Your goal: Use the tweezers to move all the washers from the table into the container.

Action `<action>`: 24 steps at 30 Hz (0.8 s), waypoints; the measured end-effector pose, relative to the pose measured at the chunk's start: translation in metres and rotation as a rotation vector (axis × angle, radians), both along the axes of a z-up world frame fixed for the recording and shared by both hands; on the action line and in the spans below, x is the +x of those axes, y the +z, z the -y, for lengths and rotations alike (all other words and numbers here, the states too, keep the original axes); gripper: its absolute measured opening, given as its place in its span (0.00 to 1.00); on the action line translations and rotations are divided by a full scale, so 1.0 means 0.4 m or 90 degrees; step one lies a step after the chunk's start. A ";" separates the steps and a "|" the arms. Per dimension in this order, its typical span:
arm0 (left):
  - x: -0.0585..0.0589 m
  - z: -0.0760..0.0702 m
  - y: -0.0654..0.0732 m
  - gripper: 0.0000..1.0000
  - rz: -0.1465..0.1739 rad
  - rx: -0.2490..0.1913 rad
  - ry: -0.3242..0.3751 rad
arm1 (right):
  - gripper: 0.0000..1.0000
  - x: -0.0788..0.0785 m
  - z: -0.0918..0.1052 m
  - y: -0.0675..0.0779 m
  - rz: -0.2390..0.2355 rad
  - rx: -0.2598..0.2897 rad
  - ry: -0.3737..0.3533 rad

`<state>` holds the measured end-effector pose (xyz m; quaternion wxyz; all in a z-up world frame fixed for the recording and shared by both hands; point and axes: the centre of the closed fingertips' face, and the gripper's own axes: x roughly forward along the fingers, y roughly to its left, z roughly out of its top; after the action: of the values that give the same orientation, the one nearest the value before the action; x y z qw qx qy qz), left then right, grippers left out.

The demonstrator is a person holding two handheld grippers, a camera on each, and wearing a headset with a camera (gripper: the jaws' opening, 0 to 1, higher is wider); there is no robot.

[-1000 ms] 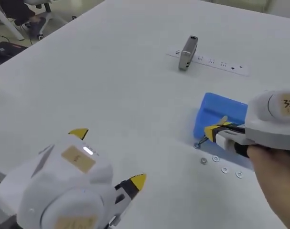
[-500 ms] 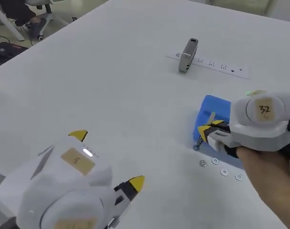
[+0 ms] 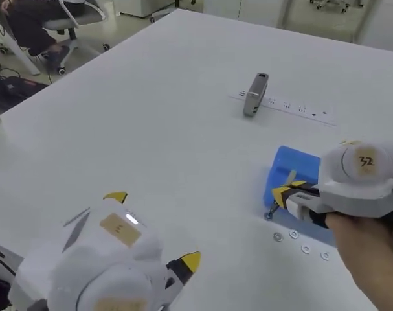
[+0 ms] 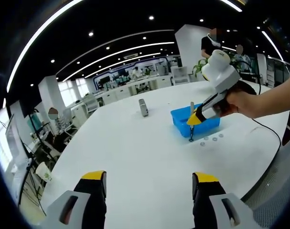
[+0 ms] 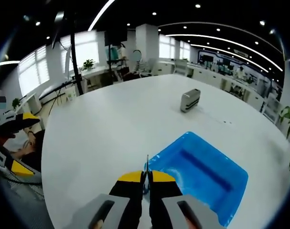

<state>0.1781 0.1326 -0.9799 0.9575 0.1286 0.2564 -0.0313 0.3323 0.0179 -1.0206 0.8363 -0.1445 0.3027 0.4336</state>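
Note:
My right gripper [image 3: 288, 191] [image 5: 146, 175] is shut on a pair of thin metal tweezers [image 5: 147, 164]. The tweezers' tip [image 3: 269, 214] points down at the table, just off the near left corner of the blue container [image 3: 290, 170] [image 5: 197, 174]. Whether the tip holds a washer I cannot tell. Several small metal washers [image 3: 293, 234] [image 4: 213, 139] lie on the white table [image 3: 151, 129] in a loose row in front of the container. My left gripper [image 3: 152, 229] [image 4: 150, 177] hovers open at the near left, far from the washers, with nothing between its jaws.
A grey adapter [image 3: 254, 94] [image 5: 190, 100] is plugged upright into a white power strip [image 3: 293, 107] behind the container. Office chairs and a seated person [image 3: 28, 26] are beyond the table's far left edge.
The head camera has tilted, shifting the whole picture down. My right gripper's body has swung a little left over the container; the tweezers' tip stays by the same corner. The left gripper holds still.

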 end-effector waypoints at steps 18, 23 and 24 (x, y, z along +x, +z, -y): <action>0.000 0.017 0.000 0.75 0.000 -0.006 -0.020 | 0.00 -0.025 0.025 0.136 -0.019 0.061 -0.012; -0.001 0.022 0.003 0.77 0.002 -0.012 -0.025 | 0.00 -0.028 0.019 0.167 -0.009 0.064 0.004; 0.000 0.024 0.004 0.77 0.003 -0.013 -0.027 | 0.00 -0.025 0.018 0.172 -0.004 0.062 0.006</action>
<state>0.1780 0.1231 -0.9785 0.9584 0.1243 0.2512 -0.0540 0.3224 0.0108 -0.9516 0.8395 -0.1033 0.2832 0.4521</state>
